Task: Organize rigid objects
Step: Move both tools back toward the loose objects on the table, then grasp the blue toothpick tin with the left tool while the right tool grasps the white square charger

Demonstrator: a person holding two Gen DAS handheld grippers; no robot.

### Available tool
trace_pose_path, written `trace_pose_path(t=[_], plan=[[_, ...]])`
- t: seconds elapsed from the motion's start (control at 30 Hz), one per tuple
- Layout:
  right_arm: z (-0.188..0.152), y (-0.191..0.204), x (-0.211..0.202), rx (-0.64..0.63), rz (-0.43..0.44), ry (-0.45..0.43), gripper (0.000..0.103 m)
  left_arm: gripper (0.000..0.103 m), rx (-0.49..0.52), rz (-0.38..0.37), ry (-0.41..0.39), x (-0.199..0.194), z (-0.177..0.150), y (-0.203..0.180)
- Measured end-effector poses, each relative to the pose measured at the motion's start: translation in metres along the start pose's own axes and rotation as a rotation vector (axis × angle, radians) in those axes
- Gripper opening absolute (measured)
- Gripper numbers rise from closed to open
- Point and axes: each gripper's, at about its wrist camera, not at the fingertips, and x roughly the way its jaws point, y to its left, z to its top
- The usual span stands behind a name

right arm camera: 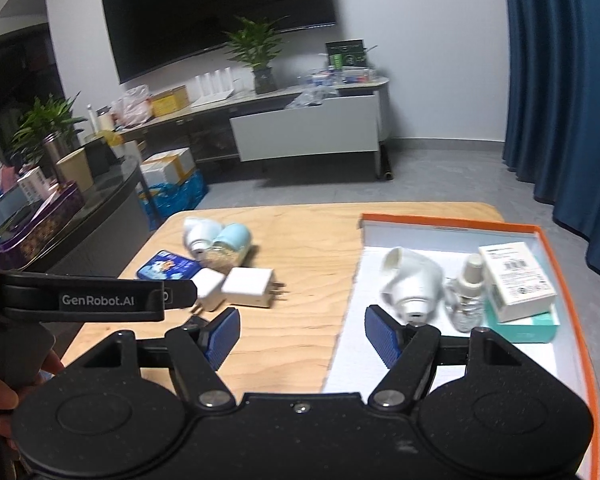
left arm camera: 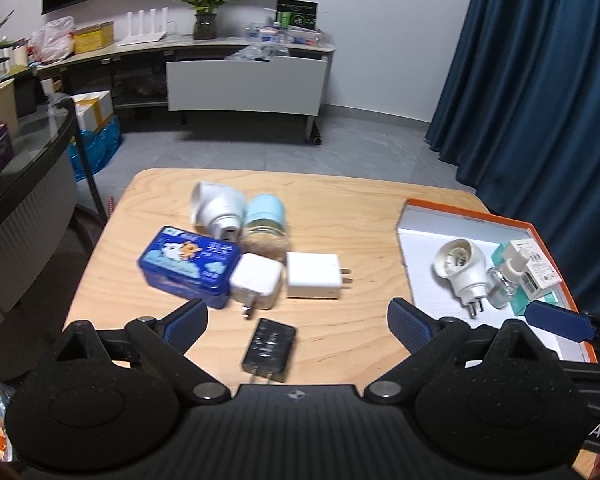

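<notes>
We read the job as about a third done. Inside the orange-rimmed box (right arm camera: 572, 264) on the right of the bench (left arm camera: 340, 208) we count a white plug-in unit (right arm camera: 414, 280), a small clear bottle (right arm camera: 466, 300), a white carton (right arm camera: 516, 276) and a teal box (right arm camera: 536, 324) under the carton.

Left on the bench, all in one cluster on the left side: a blue tin (left arm camera: 188, 266), a second white plug-in (left arm camera: 220, 210), a light-blue-capped jar (left arm camera: 265, 220), a rounded white charger (left arm camera: 256, 282), a square white charger (left arm camera: 314, 276) with prongs toward the box, and a black charger (left arm camera: 269, 350) lying nearest us. Six items to go, as far as we see.

Left tool (left arm camera: 298, 326) hangs spread wide and empty just above the black charger; we judge that is the next pick. Right tool (right arm camera: 300, 332) is also spread and empty, straddling the box's near-left edge.

Clutter: the cluster is tight, the tin touching the rounded charger, jar against the plug-in, so a grab may nudge neighbours. Box's right half is already crowded; the free floor is on its left and near side. The two tools sit close together, right tool's finger showing at the left view's edge. Background TV stand (right arm camera: 308, 136) and curtain (left arm camera: 540, 80) are well apart, no issue.
</notes>
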Motion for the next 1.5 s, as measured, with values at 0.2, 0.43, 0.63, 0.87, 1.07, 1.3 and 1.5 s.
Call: trace_pose_path(t=[0.2, 0.43, 0.63, 0.87, 1.07, 1.3, 1.5], plan=[[0.0, 0.019, 0.009, -0.026, 0.022, 0.016, 0.083, 0.099, -0.025, 0.014, -0.009, -0.004, -0.004, 0.019], [-0.004, 0.035, 0.022, -0.044, 0.049, 0.041, 0.083, 0.099, -0.064, 0.023, 0.002, -0.003, -0.012, 0.039], [-0.007, 0.043, 0.032, -0.048, 0.061, 0.061, 0.083, 0.099, -0.093, 0.024, 0.007, -0.003, -0.017, 0.054], [-0.011, 0.048, 0.041, -0.052, 0.074, 0.078, 0.083, 0.099, -0.112, 0.039, 0.016, 0.0, -0.019, 0.066], [-0.012, 0.044, 0.045, -0.044, 0.072, 0.088, 0.083, 0.099, -0.133, 0.063, 0.03, 0.007, -0.021, 0.079], [-0.014, 0.04, 0.053, -0.034, 0.067, 0.101, 0.083, 0.101, -0.123, 0.084, 0.038, 0.021, -0.018, 0.091], [-0.014, 0.038, 0.059, -0.031, 0.061, 0.109, 0.083, 0.103, -0.045, 0.072, 0.025, 0.046, -0.005, 0.094]])
